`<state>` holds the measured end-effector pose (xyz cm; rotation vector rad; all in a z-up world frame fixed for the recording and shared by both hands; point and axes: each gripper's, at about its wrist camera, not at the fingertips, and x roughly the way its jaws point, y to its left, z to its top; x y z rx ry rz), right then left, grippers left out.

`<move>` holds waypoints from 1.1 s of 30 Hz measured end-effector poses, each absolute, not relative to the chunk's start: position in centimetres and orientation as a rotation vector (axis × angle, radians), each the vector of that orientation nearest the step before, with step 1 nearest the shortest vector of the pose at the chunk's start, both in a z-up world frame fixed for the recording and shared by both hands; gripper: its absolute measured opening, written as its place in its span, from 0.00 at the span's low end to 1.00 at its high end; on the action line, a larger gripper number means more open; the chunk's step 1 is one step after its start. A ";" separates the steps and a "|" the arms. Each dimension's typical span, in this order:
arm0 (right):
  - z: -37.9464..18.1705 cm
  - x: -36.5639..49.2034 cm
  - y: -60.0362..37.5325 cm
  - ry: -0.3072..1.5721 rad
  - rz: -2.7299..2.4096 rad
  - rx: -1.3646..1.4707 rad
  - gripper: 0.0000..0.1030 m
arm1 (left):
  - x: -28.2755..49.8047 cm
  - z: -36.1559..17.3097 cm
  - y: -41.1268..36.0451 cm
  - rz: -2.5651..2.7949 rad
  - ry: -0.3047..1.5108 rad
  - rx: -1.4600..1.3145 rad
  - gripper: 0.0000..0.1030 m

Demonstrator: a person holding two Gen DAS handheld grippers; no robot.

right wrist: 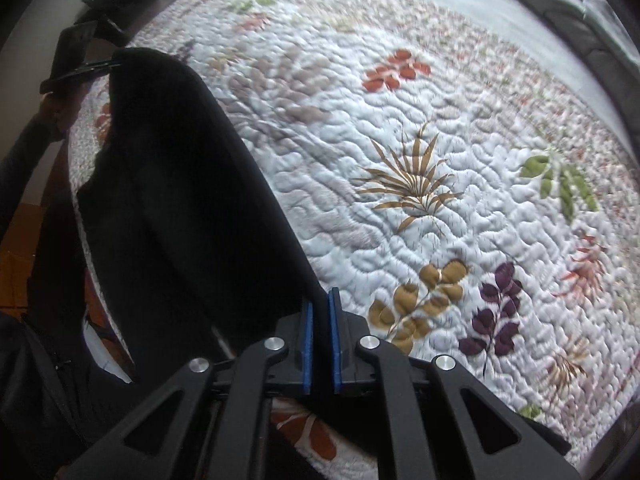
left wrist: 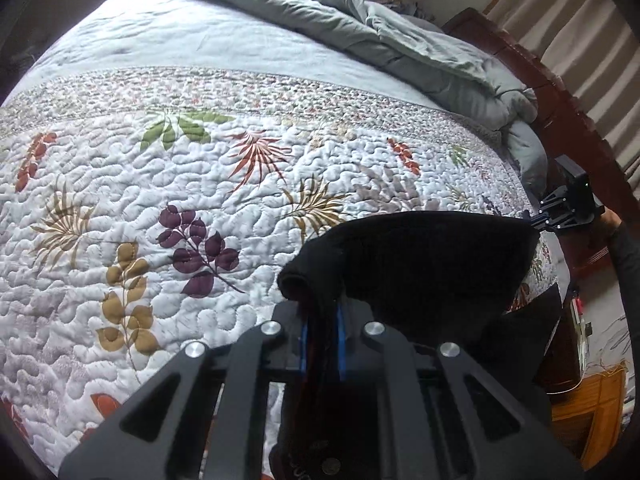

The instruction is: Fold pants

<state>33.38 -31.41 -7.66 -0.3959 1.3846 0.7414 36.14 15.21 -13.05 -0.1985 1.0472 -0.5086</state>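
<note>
Left claw and right claw each pinch an end of the black pants, stretched sideways between them over the quilt's near edge. Beyond lies a rumpled grey duvet; nothing blocks them.

- Left wrist view: sits just behind the left gripper, tilted down across the quilt toward the grey duvet at the far end; wooden bed frame at right edge.
- Right wrist view: behind the right gripper, aimed more steeply down, close over the quilt.
- Shared: the leaf-print quilt and black pants; each view catches the other gripper at its edge.
</note>
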 end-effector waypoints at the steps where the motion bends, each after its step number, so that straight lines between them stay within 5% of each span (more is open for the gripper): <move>1: -6.7 32.3 -31.6 1.361 0.737 -0.397 0.07 | 35.2 -12.2 15.3 -0.511 1.026 -0.194 0.08; 13: -1.5 17.1 -29.5 1.129 0.657 -0.482 0.05 | 24.7 -8.5 16.0 -0.544 0.906 -0.157 0.08; 24: -8.2 4.5 -27.0 1.034 0.472 -0.614 0.05 | 15.5 -11.4 15.7 -0.541 0.903 0.069 0.09; 33: -16.1 -0.9 -24.2 1.058 0.371 -0.825 0.06 | 9.5 -16.6 12.3 -0.525 0.912 0.563 0.11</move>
